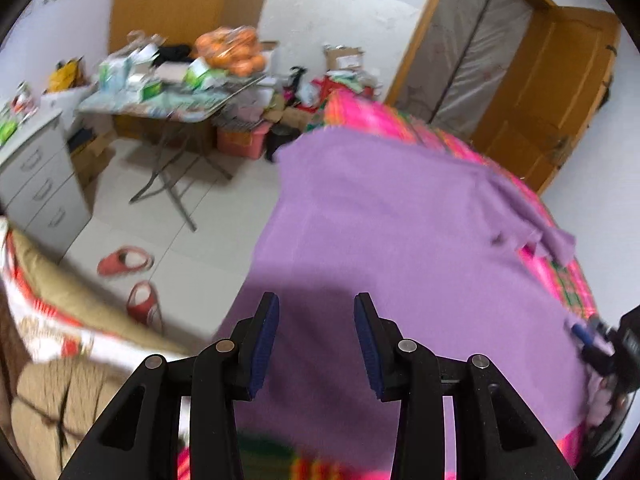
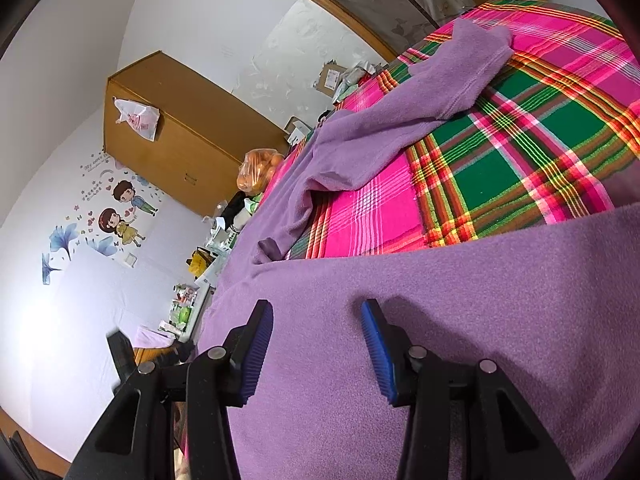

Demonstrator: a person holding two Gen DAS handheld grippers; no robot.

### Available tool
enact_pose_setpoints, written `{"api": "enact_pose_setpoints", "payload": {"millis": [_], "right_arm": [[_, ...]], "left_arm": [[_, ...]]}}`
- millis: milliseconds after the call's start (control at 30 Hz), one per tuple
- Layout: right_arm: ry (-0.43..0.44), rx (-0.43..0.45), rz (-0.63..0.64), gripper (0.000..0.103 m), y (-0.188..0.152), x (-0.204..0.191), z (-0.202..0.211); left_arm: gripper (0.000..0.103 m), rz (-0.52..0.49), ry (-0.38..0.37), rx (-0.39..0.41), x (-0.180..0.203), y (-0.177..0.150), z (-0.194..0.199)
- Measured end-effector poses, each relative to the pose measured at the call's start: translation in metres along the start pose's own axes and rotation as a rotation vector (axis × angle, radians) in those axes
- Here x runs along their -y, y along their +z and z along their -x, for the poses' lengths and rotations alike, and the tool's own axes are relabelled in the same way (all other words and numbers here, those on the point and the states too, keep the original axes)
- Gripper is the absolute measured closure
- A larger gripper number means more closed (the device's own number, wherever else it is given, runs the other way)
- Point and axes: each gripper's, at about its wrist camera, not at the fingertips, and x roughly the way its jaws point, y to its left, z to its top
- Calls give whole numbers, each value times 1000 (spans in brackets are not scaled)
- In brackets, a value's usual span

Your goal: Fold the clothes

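A purple fleece garment (image 1: 400,240) lies spread on a bed covered by a pink and green plaid blanket (image 2: 540,140). In the right wrist view one sleeve (image 2: 460,80) stretches away across the blanket. My left gripper (image 1: 316,344) hovers over the garment's near part, open, with nothing between its blue pads; the view is motion-blurred. My right gripper (image 2: 318,344) sits low over the purple fabric (image 2: 440,300), jaws apart, the cloth lying flat beneath them. It also shows at the garment's right edge in the left wrist view as the right gripper (image 1: 588,340).
Left of the bed is tiled floor with two red slippers (image 1: 124,262), a folding table (image 1: 160,108) piled with boxes and a bag of oranges (image 1: 232,52), and a grey drawer cabinet (image 1: 40,184). A wooden wardrobe (image 2: 180,132) and door (image 1: 560,100) stand behind.
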Motion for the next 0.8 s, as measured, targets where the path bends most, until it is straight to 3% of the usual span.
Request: {"api": "enact_pose_setpoints", "payload": {"millis": [67,233,500,667,800], "right_arm": [[1,3,-4,56,0,0,0],[6,9,-12,56,0,1,1],[13,15,-19,56,1,3,3],[11,18,-20,56,1,2,3],[4,19,-15,56,1,1,3]], "left_arm": [[62,8,27,16,-7,-9,4],[62,103,4,19,-26,-11,5],[62,81,50,13,-20,-18,8],[61,243,-13,115,-50,-41,47],[54,344,-98,99,-66,-56,49]]}}
